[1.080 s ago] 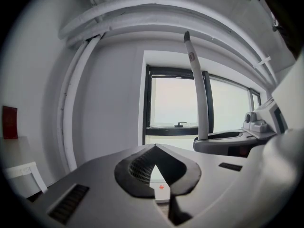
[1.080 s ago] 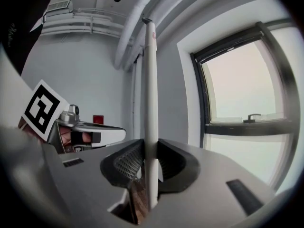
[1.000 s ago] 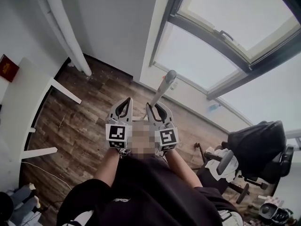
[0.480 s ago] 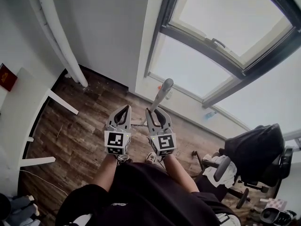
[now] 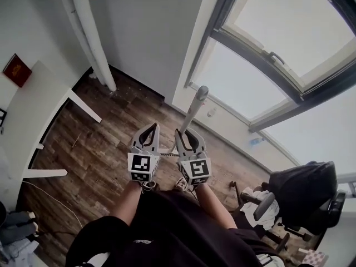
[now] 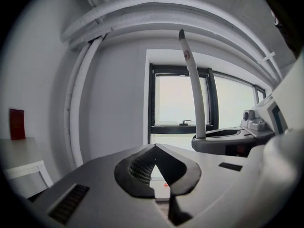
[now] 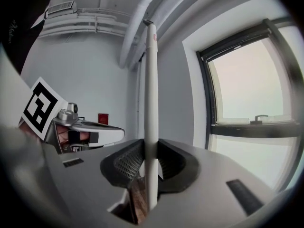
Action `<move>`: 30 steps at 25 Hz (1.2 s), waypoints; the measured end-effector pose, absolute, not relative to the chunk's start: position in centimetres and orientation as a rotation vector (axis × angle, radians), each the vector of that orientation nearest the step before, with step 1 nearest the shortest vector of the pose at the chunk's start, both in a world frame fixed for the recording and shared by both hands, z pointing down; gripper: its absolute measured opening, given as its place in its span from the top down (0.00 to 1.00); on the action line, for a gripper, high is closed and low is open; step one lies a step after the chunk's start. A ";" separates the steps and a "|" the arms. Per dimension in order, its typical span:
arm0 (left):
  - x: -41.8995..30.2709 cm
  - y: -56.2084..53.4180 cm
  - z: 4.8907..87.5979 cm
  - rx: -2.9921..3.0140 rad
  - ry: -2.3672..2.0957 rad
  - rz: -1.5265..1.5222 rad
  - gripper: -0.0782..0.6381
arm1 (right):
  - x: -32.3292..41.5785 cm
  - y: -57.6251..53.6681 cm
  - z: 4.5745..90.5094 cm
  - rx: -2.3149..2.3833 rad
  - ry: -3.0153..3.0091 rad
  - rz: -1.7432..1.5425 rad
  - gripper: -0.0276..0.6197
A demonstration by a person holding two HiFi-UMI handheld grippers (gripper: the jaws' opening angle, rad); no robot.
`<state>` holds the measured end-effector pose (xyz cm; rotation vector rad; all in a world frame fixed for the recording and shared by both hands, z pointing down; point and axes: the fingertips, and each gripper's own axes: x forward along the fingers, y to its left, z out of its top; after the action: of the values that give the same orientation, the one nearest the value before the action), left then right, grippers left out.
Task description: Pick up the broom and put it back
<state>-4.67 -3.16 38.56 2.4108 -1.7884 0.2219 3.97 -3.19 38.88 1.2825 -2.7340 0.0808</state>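
White broom handle [image 7: 151, 80] stands upright, clamped between the right gripper's [image 7: 151, 161] fingers; it runs well above the tips and down below them. Left gripper [image 6: 156, 152] fingers are pressed together with nothing between, handle off to their right, apart. Wood floor [image 5: 100, 149] below the fingers, window [image 5: 239, 77] ahead of the tips.

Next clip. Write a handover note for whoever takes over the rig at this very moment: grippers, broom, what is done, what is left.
Grippers: the right gripper is shut on the broom handle, which runs up through its jaws. The left gripper is shut and empty, beside it.
Broom: held in front of the person, near the window; its head is out of sight.
Done: broom gripped.
Left: carry it to its place and release it; that place cannot be told from here.
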 end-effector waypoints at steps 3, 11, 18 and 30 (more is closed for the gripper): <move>-6.6 -2.1 39.0 2.366 -1.820 0.216 0.89 | 2.0 -2.6 39.7 1.225 -2.743 0.086 0.80; -11.9 1.2 40.8 2.254 -1.878 0.233 0.89 | -4.0 -1.7 42.0 1.083 -2.760 0.149 0.80; -19.0 3.6 41.8 2.165 -1.934 0.228 0.89 | -8.8 -3.1 44.7 1.108 -2.759 0.236 0.80; -21.9 -0.5 49.7 2.120 -1.883 0.260 0.89 | -9.4 -9.7 54.1 1.242 -2.630 0.410 0.80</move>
<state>-21.89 -0.46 49.69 2.1201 -1.8827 0.2602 -9.39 -9.69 54.15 1.2420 -2.6304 0.4095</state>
